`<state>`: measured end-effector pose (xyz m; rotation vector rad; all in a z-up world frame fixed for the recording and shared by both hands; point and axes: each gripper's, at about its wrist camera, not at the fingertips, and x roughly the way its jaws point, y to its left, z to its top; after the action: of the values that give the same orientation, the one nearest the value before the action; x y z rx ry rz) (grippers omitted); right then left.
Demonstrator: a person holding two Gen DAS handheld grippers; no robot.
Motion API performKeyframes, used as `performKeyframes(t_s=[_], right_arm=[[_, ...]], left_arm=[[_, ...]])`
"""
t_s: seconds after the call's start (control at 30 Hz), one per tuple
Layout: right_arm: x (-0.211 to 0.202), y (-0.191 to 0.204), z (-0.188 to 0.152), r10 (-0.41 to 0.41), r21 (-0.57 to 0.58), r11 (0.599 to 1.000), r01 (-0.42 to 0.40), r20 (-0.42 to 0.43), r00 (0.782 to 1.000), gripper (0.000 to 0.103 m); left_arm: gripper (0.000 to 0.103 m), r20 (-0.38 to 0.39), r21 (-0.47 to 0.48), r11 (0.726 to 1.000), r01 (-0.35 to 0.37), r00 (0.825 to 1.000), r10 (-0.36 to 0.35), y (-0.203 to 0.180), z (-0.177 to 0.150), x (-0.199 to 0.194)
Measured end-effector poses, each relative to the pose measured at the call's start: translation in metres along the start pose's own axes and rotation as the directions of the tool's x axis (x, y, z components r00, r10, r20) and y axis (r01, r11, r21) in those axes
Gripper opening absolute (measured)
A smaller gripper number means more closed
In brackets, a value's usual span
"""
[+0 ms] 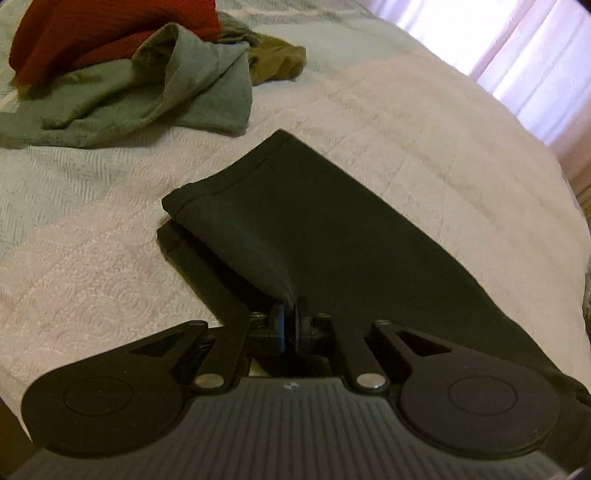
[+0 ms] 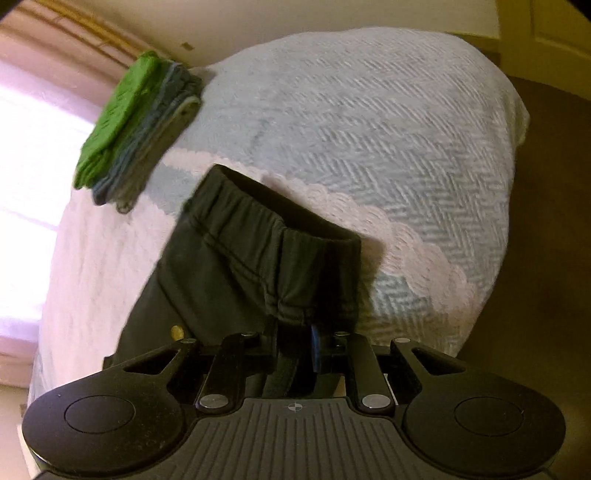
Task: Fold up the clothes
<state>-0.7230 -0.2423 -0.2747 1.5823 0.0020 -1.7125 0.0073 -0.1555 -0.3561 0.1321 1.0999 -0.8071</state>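
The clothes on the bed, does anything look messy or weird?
Yes, a bit. The red, grey-green and olive clothes lie crumpled in a heap, unlike the neat folded stack at the bed's edge. The black pants are mid-fold, pinched by both the left gripper and the right gripper.

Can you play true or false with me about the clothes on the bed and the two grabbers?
1. Both grabbers pinch the black pants. True: the left gripper and right gripper are shut on them.
2. The folded stack has a green piece on top. True.
3. The red garment is neatly folded. False: it lies crumpled in a pile.
4. The right grabber holds a pant leg's hem. False: it holds the elastic waistband.
5. The bedspread is dark brown. False: it is pale.
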Motion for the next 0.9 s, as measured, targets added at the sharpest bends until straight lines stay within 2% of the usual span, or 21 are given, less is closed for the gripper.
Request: performKeyframes(t_s=[0.07,0.23,0.47,0.63,0.9], right_arm=[[-0.005,0.005,0.005,0.007,-0.033,0.999,-0.007,-0.003,1.000,0.015],[-0.018,0.012,0.012,0.055,-0.034,0.998,-0.054,0.006,0.998,0.015],[-0.011,0.009,0.015,0.039,-0.019,0.999,-0.039,-0.008,0.999,0.015],[-0.018,0.017,0.023,0.075,-0.044,0.996,-0.074,0.021,0.997,0.015],[-0.027,0.010,0.016,0.084,-0.039,0.996,-0.083,0.016,0.996,0.015]], left_arm=[[0.003,0.004,0.004,1.000,0.009,1.000,-0.009,0.000,0.003,-0.002],[0.003,0.039,0.021,0.999,0.042,0.998,-0.043,-0.002,0.007,-0.018],[0.003,0.044,0.014,0.998,0.053,0.998,-0.054,0.002,0.001,-0.024],[0.003,0.010,0.010,0.999,0.048,0.999,-0.048,0.006,-0.007,-0.016],[0.003,0.022,0.040,0.999,0.037,0.999,-0.038,0.006,-0.007,-0.015]])
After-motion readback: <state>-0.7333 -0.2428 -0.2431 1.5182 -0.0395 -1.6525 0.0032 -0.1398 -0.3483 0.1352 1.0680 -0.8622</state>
